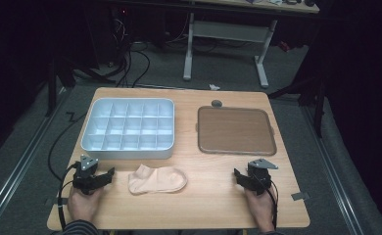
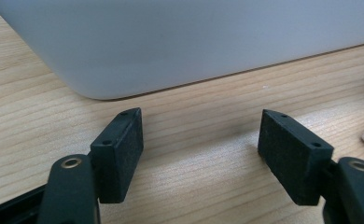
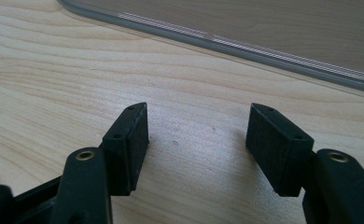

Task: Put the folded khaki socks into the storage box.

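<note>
Both grippers, left (image 1: 109,175) and right (image 1: 239,175), rest empty with jaws apart; the left one should probably pinch the sock (image 1: 157,179) mid-body.

A pale peach cotton sock (image 1: 157,179) lies plain and unpatterned on the light wood-grain table (image 1: 213,196). The gridded plastic organiser box (image 1: 129,128) is a pale bluish white. The flat square tray (image 1: 236,130) is brown with a grey rim. Each hand-held gripper (image 1: 111,174) (image 1: 237,175) is matte black.
</note>
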